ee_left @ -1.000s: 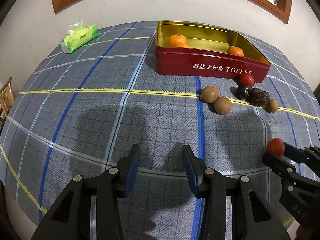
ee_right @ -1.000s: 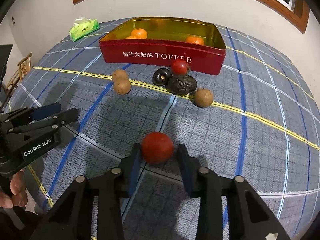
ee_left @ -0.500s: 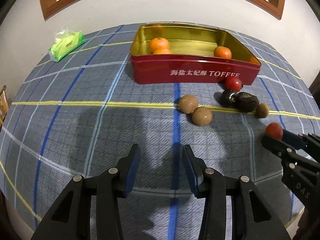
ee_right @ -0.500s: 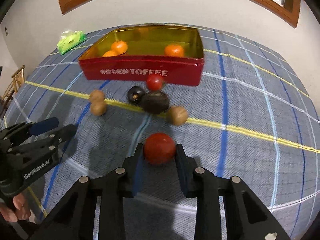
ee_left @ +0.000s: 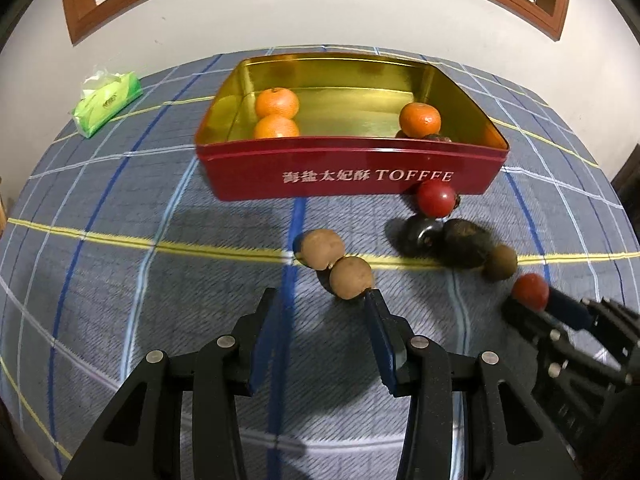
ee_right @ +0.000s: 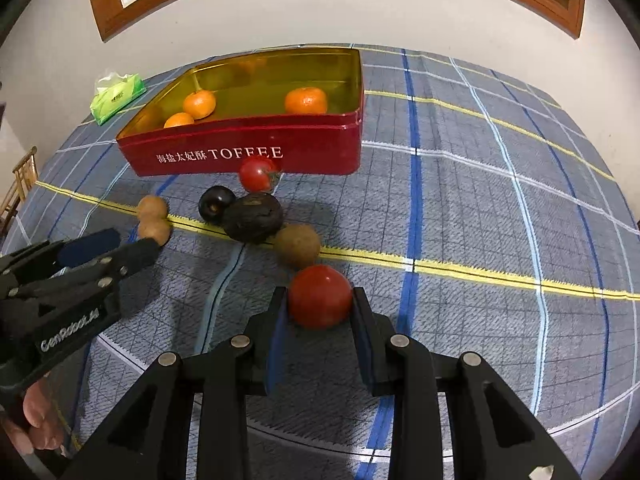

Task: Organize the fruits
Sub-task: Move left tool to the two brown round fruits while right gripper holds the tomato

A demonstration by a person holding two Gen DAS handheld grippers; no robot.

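3 oranges [ee_left: 420,120] lie in the red tin [ee_left: 352,174], 7 fruits wait on the desk [ee_right: 480,200]; right tongs [ee_right: 320,300] clamp a tomato [ee_right: 320,295], left tongs [ee_left: 320,312] part-open, empty.

1. A dark fruit [ee_left: 438,138] inside the red tin [ee_left: 352,176] is mostly hidden by the front wall – its kind cannot be told.
2. The hand [ee_right: 34,424] is cut off by the right wrist picture's edge.
3. The tissue pack [ee_right: 116,96] print is too small to be read.
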